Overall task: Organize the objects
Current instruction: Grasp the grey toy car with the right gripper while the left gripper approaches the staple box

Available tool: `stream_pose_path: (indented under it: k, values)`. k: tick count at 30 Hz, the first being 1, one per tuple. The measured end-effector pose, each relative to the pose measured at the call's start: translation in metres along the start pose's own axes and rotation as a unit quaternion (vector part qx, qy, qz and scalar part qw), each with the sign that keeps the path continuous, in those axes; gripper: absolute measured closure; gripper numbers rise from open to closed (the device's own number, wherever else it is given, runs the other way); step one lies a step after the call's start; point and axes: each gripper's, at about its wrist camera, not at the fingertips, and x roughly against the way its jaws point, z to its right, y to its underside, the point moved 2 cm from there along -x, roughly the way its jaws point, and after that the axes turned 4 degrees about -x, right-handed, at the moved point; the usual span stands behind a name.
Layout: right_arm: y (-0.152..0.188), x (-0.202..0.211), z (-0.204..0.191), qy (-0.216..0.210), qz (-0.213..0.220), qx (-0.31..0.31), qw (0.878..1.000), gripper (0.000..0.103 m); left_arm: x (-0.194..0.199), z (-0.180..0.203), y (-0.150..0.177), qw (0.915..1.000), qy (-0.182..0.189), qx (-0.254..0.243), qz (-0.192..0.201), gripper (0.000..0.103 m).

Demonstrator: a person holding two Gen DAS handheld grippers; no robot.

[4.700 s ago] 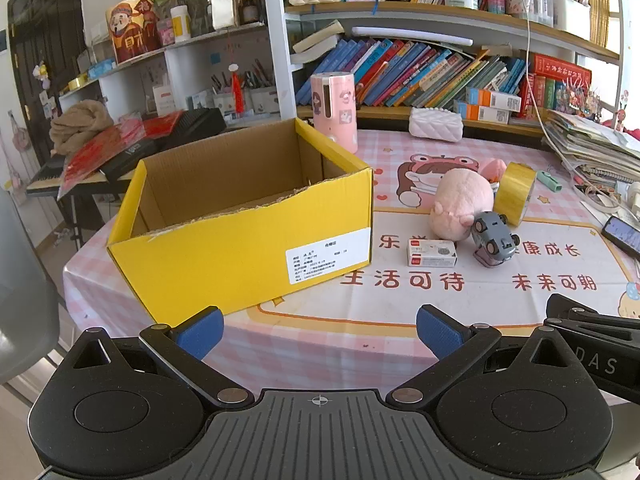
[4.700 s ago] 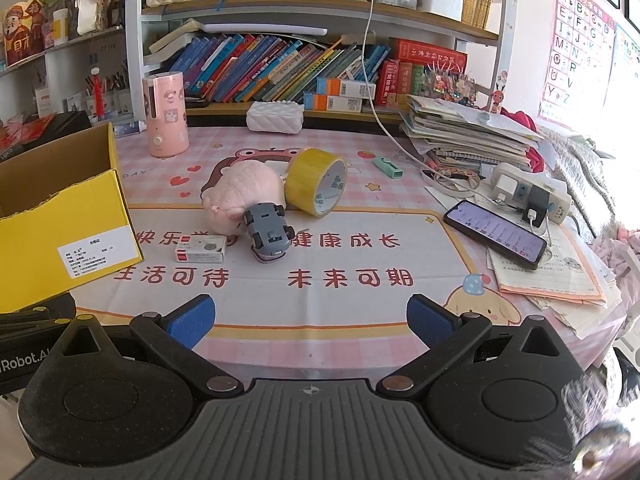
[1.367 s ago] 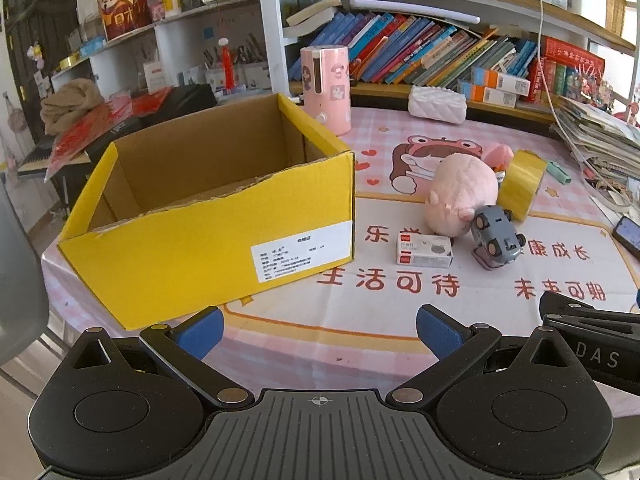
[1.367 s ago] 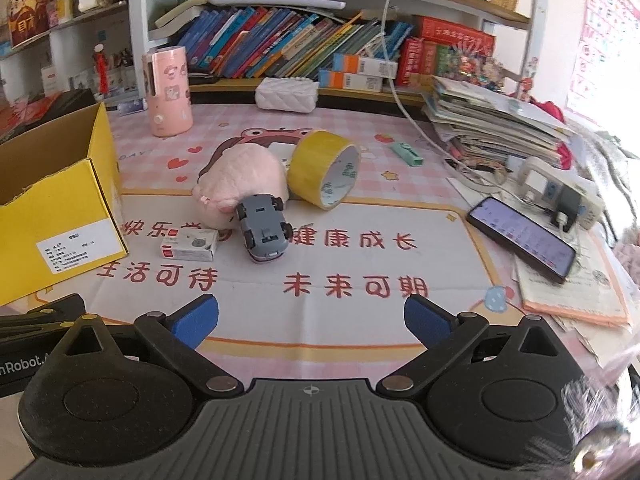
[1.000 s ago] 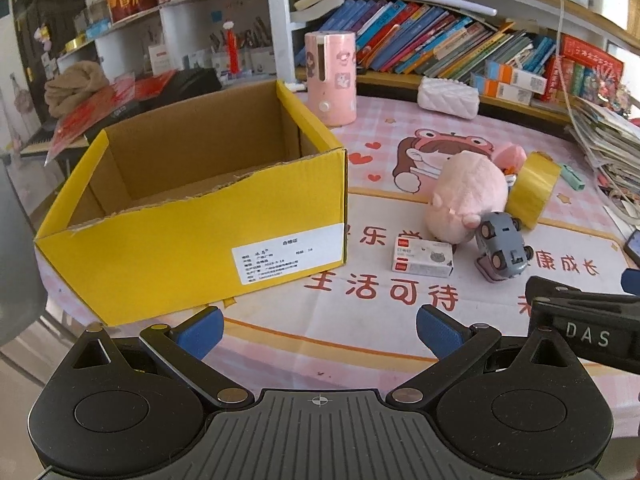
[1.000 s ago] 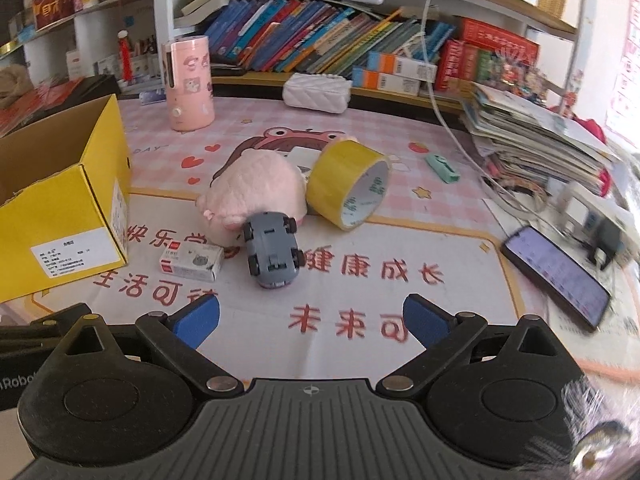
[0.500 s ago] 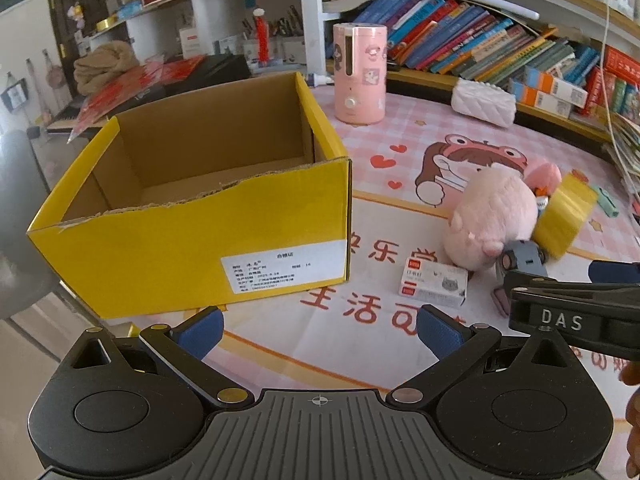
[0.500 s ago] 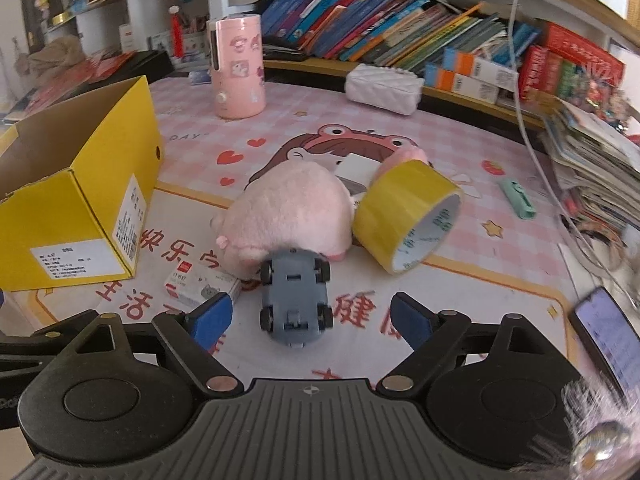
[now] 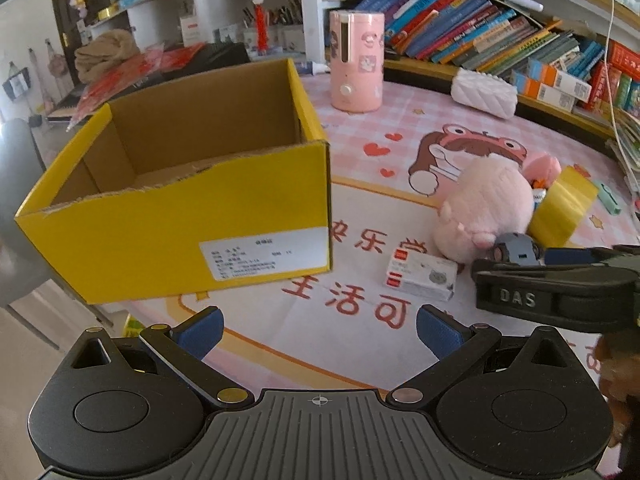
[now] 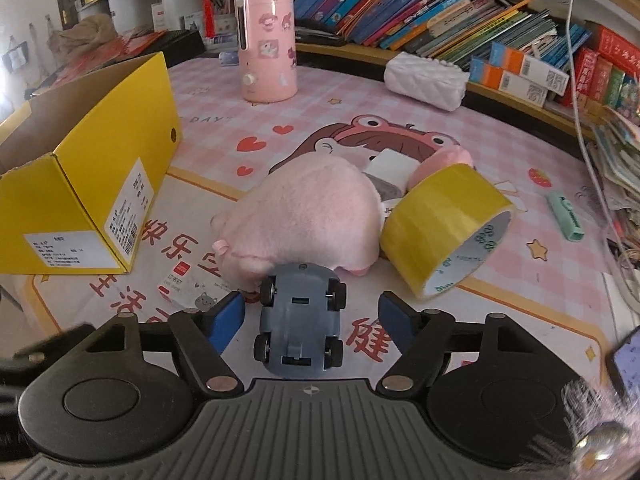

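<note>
The right gripper [image 10: 310,318] straddles the grey toy car [image 10: 299,320] mid-desk, tongs spread wide and not touching it, probably lining up a grab. The left gripper [image 9: 318,330] waits spread by the yellow box [image 9: 180,216] at the desk's left edge, likely the drop spot.

Box [image 9: 172,240]: yellow cardboard, open top, brown inside, nothing seen in it; torn front edge, white label on front w/ a second on its right side.

All else lies right of box on the mat. Staples pack [image 9: 420,275]: small, white w/ red marks, flat, nearest the box. Pig [image 10: 308,220]: pink plush, on its belly, just behind the pack. Car [image 10: 299,320]: grey toy, black wheels, upside down, nose touching pig. Tape [image 10: 444,232]: yellow roll, tilted on edge, leaning by pig's far side, farthest from box.
</note>
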Motion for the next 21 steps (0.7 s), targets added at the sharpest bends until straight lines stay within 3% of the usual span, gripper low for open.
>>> stream_pose_path:
  k: [4,6,14,21]
  values:
    - [0.001,-0.009,-0.001,-0.016,-0.015,0.006,1.000,0.041,-0.001,0.004,-0.001,1.0000,0.004,0.001,-0.002,0.000]
    - [0.002,-0.010,0.001,-0.027,-0.021,0.006,0.999,0.063,-0.002,0.008,-0.003,1.0000,0.009,-0.001,-0.001,0.000]
    - [-0.007,0.031,0.033,-0.042,0.027,-0.015,0.999,0.063,-0.021,0.044,-0.014,0.9983,0.041,-0.041,0.002,0.002]
    - [-0.009,0.055,0.057,-0.038,0.066,-0.012,0.997,0.063,-0.055,0.064,-0.022,0.9979,0.035,-0.050,-0.020,0.021]
